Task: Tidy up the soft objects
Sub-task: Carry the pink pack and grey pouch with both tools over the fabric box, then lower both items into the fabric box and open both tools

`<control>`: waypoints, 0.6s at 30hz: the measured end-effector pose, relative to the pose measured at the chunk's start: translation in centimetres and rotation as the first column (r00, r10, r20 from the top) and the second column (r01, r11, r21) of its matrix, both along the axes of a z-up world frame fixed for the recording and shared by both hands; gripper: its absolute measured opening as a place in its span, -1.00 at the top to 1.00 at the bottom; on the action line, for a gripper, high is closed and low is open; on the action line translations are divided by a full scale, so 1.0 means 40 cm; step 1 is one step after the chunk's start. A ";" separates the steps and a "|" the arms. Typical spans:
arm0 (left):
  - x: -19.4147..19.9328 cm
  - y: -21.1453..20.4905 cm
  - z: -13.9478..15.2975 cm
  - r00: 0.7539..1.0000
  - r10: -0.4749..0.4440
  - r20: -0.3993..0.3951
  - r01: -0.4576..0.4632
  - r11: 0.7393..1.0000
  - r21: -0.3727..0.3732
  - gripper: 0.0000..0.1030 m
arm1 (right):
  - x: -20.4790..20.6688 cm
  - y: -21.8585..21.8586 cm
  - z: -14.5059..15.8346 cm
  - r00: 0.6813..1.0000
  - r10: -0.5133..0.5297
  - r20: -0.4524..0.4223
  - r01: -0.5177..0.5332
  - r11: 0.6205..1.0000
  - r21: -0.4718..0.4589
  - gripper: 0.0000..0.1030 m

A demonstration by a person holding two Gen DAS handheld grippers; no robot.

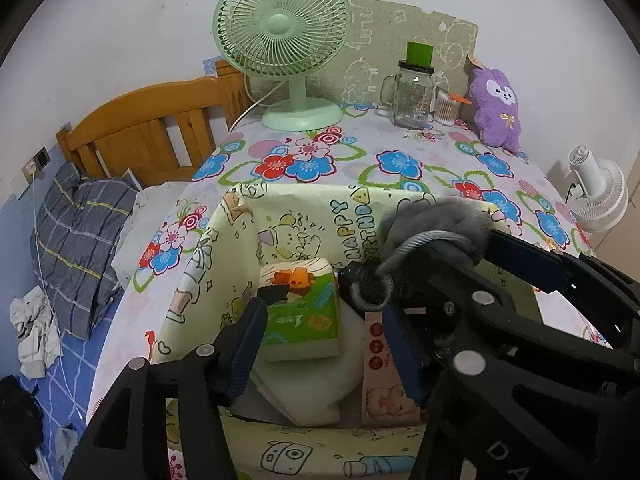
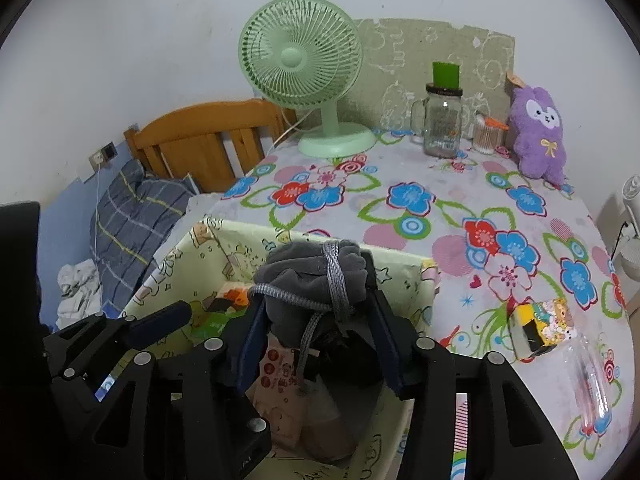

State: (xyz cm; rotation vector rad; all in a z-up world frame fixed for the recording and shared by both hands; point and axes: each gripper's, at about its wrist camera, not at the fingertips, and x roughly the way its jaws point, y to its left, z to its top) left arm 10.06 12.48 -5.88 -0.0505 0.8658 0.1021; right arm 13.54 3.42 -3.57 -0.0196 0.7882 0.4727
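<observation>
Your right gripper (image 2: 320, 320) pinches the grey drawstring fabric pouch (image 2: 316, 276) over the pale-yellow cartoon-print storage box (image 2: 428, 276), poised to drop it in; left gripper (image 1: 320, 344) spread, empty.

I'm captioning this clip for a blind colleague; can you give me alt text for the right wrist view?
The right gripper is shut on a grey drawstring pouch, held over an open storage box printed with cartoons. The box sits on a flowered tablecloth; a green fan, glass jar and purple plush toy stand at the back.
</observation>
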 end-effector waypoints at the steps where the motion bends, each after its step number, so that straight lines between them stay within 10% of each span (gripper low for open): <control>1: -0.001 0.001 -0.002 1.000 0.000 -0.003 0.000 1.000 -0.002 -0.26 | 0.001 0.003 -0.003 1.000 -0.003 -0.003 0.003 1.000 -0.009 -0.27; 18: -0.045 -0.045 0.027 0.998 -0.010 0.059 0.009 1.000 0.009 -0.51 | -0.036 -0.042 0.017 0.999 -0.028 0.029 0.029 0.999 -0.023 -0.59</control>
